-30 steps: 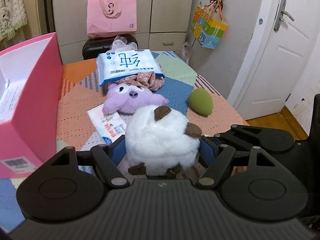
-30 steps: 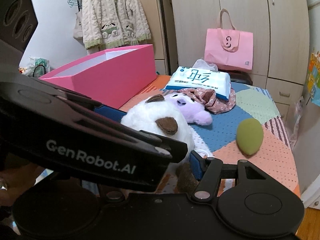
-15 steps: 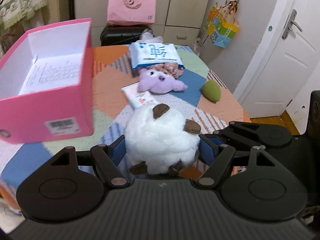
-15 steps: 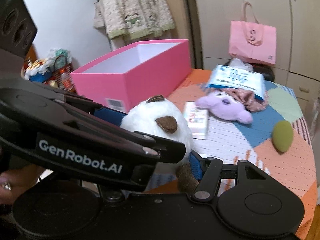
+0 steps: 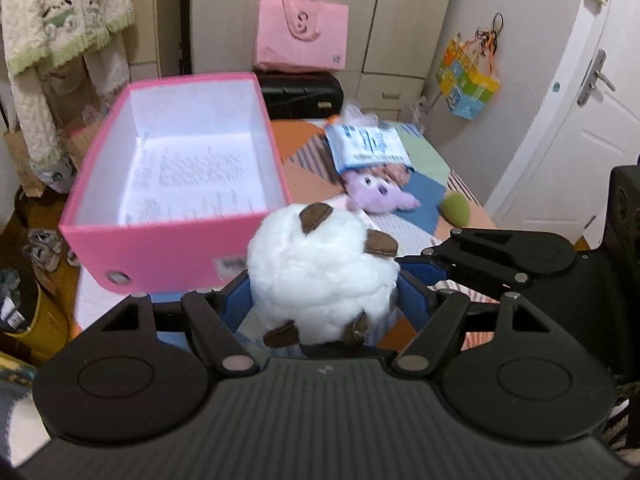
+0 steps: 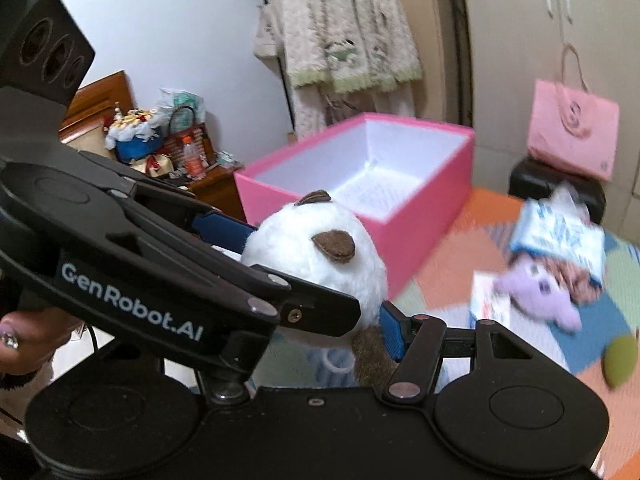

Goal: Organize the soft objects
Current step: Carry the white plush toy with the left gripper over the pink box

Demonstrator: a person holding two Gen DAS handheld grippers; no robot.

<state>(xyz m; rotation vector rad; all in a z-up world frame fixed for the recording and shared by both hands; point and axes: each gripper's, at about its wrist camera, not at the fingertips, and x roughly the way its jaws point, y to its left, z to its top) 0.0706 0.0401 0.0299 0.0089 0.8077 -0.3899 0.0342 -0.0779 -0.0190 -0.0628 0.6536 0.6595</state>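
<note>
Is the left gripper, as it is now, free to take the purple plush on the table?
Probably not. The left gripper is shut on the white plush, which the right gripper also clamps. The purple plush lies partly under the tissue pack.

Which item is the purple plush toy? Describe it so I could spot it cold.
Start at the patchwork table with the open pink box. Beyond the box lies a blue-and-white tissue pack; the purple plush toy lies at its near edge. It is the only lilac thing there, unlike the green sponge beside it.
</note>
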